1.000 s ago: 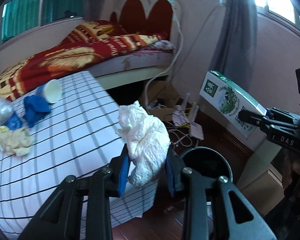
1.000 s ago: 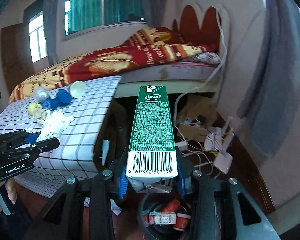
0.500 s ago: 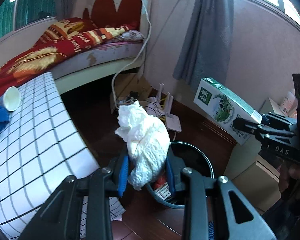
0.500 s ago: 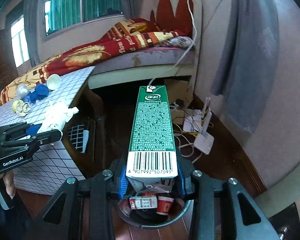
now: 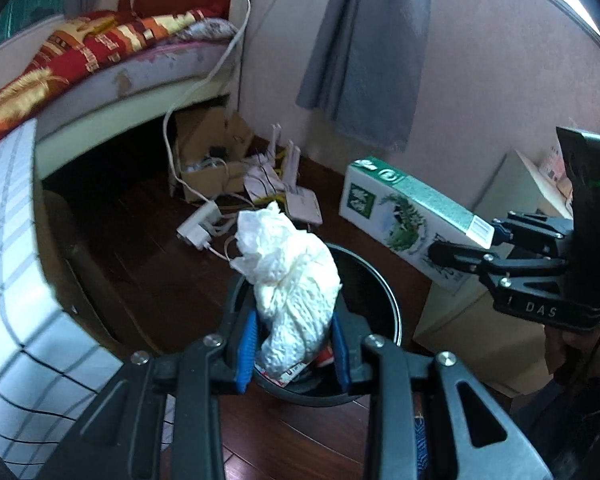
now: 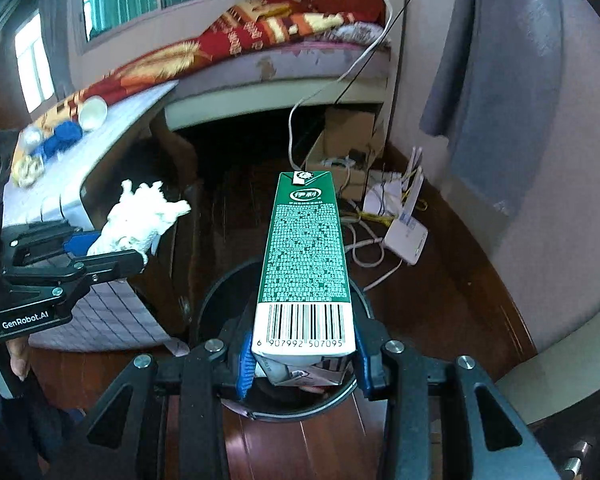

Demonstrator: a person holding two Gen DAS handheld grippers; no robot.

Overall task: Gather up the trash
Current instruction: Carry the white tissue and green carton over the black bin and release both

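The left gripper [image 5: 294,344] is clamping a crumpled white tissue wad [image 5: 290,280] at lower centre, hovering over the black trash bin [image 5: 380,280]. The right gripper [image 6: 302,360] is pinching a green milk carton [image 6: 306,256], barcode 6 907992 507095, over the same bin. "GenRobot.AI" is showing at lower left.

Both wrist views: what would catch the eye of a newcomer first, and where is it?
In the left wrist view, the crumpled white tissue stands out, clamped in the left tongs above the black trash bin. In the right wrist view, the long green milk carton dominates the centre, held by the right tongs over the same bin. Behind them lies the bed with its red blanket.
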